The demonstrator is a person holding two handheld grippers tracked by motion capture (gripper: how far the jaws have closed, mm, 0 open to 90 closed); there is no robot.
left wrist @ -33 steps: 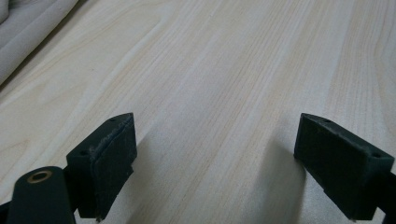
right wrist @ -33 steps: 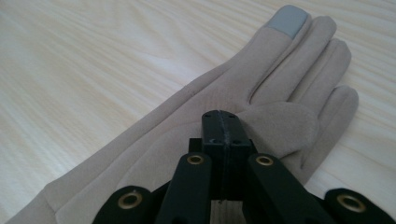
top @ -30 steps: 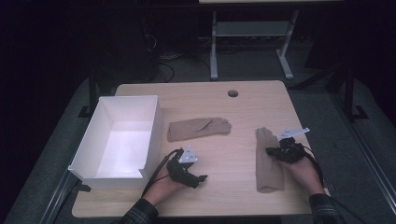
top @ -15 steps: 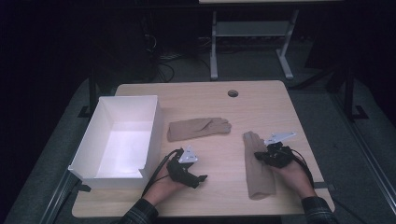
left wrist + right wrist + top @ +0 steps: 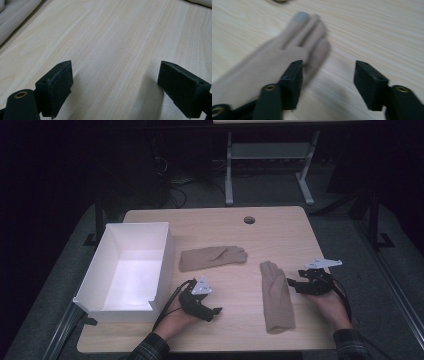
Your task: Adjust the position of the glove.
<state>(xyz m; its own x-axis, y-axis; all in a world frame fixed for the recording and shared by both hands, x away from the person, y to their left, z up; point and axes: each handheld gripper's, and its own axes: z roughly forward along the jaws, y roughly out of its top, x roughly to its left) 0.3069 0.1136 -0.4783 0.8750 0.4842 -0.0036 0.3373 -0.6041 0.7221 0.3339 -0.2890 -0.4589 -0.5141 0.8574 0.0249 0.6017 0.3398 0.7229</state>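
Showing no readable writing, beige glove beside right tongs.

This looks like a lab or test room set up for recording. A plain light-wood surface with a cable hole at twelve o'clock stands on grey carpet in a dark room. Behind it, at twelve o'clock, a white metal table frame stands beside loose cables on the floor.
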